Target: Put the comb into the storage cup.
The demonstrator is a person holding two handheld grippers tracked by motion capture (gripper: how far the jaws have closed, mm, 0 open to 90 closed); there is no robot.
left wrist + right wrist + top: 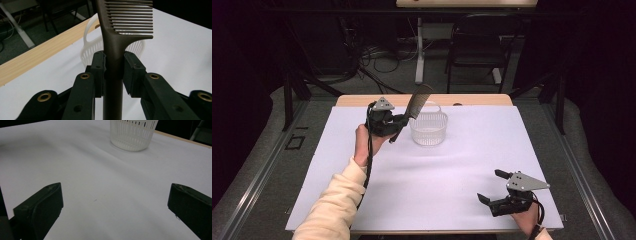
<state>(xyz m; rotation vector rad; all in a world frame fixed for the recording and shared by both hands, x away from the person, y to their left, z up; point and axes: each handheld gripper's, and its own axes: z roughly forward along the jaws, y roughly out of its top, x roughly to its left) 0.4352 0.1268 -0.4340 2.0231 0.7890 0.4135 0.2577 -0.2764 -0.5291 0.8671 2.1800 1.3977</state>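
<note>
- Two grippers on show, one busy: left gripper (401, 121) clamped on the handle of a dark brown plastic wide-tooth comb (414, 107), lifted off the white table sheet (452, 170).
- Comb held tilted, teeth end up and leaning over the near rim of the small white slatted plastic basket (428, 128), handle end poking down past the jaws.
- Pickup looks done; drop into the basket not yet made. Left to do, at a guess: carry the comb a touch further over the basket's mouth, lower, let go.
- Right gripper (492, 187) parked low at the near right corner, well apart from the basket, jaws spread wide, nothing between them.
- Left gripper view: grip up close, both black pads (98, 67) pressed flat on the comb's neck (113, 50), just below the teeth, basket handle arching behind.
- Right gripper view: basket's slatted side wall (131, 133) from low down, standing on bare sheet.
- High view alone giving the whole layout: comb against basket, wooden table edge (482, 100) behind, cream sleeve (334, 200) coming in bottom left.
</note>
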